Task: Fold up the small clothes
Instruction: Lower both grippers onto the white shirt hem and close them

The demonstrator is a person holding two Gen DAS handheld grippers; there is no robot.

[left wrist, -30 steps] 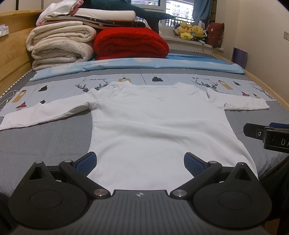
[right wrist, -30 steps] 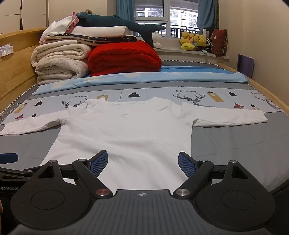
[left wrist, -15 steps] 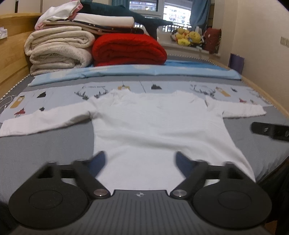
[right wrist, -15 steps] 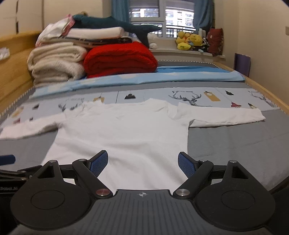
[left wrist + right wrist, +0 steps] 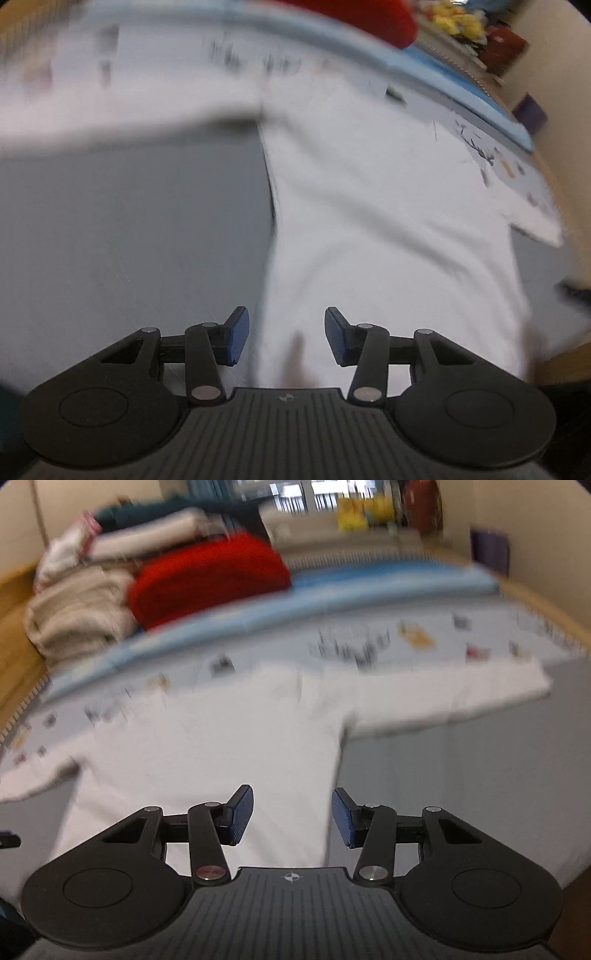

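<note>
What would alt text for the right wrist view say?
A white long-sleeved top lies spread flat on a grey bed, blurred. The right gripper, jaws just closing, empty, hovers over its side edge; folded blankets behind.

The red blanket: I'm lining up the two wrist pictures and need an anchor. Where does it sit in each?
Left wrist: the red blanket is only a blurred strip at the top edge, right of centre, cut off by the frame.
Right wrist: it fills the upper left-centre, beside the stack of cream bedding.
Shared landmark: the white long-sleeved top, spread flat on the bed ahead of both grippers.
</note>
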